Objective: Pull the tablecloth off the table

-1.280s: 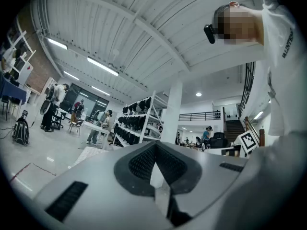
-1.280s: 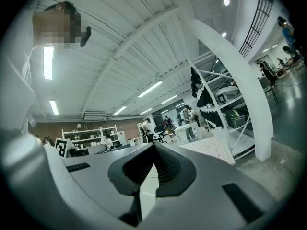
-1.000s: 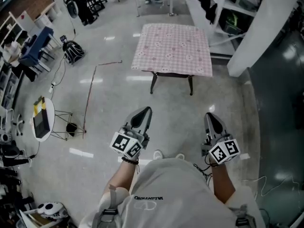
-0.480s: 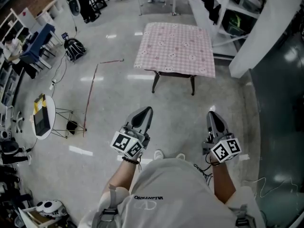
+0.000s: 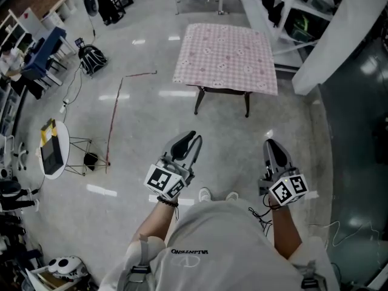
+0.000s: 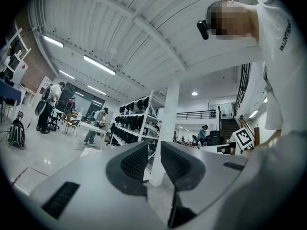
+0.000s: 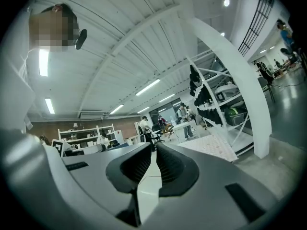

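Observation:
A pink checked tablecloth (image 5: 225,54) covers a small dark-legged table (image 5: 197,103) standing on the floor well ahead of me; it hangs a little over the near edge. Both grippers are held out at waist height, far short of the table. My left gripper (image 5: 193,139) has just been opening; its jaws stand apart with nothing between them, and the left gripper view (image 6: 154,150) shows a clear gap. The right gripper (image 5: 271,144) is shut and empty, pads nearly together in the right gripper view (image 7: 154,150), where the tablecloth (image 7: 211,146) shows in the distance.
A slanted white pillar (image 5: 327,47) and shelving (image 5: 273,5) stand right of the table. On the floor at left lie a thin red rod (image 5: 115,114), a backpack (image 5: 91,59) and a small white stand (image 5: 53,153). People stand at a far table.
The left gripper's jaws have parted from shut to a visible fork. Both grippers have edged slightly forward toward the table.

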`<state>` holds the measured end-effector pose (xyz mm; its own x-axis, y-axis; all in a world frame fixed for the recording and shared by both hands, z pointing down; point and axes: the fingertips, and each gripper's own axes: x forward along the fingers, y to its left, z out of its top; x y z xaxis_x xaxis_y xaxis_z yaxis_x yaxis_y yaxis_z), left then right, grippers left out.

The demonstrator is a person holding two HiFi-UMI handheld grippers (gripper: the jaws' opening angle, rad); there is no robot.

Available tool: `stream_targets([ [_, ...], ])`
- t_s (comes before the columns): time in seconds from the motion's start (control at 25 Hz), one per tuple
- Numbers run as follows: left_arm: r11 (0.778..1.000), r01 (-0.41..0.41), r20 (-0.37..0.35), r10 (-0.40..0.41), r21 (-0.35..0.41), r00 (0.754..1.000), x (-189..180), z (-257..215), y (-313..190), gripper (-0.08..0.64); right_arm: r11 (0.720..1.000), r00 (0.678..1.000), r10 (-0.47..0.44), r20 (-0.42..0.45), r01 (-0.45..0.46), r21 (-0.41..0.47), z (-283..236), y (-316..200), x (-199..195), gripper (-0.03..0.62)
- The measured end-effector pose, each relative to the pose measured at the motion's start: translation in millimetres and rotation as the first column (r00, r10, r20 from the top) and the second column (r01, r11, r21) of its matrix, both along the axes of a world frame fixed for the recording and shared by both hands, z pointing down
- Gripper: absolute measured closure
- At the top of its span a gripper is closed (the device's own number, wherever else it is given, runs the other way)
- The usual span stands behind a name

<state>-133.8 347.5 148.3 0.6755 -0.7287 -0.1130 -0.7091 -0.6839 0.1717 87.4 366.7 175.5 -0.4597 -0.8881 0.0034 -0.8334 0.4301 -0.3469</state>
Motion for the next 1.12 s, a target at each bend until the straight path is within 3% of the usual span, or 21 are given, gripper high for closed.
stream_targets([
  [0.08,1.000,-0.004,0.000,0.004,0.002,1.000,-5,2,-2,0.483,1.000,1.000,-0.002,-0.007,0.002,0.000,2,-1,-7,0.530],
  [0.44,1.000,-0.011,-0.031,0.010,-0.019,0.999,-25,8,-12,0.415,1.000,1.000,0.020,0.010,-0.019,-0.014,5,-9,-25,0.508],
  [1.12,0.999,-0.012,-0.021,0.011,-0.050,1.000,-10,15,-61,0.413,1.000,0.999,-0.021,0.041,0.021,0.005,6,-72,-26,0.492],
])
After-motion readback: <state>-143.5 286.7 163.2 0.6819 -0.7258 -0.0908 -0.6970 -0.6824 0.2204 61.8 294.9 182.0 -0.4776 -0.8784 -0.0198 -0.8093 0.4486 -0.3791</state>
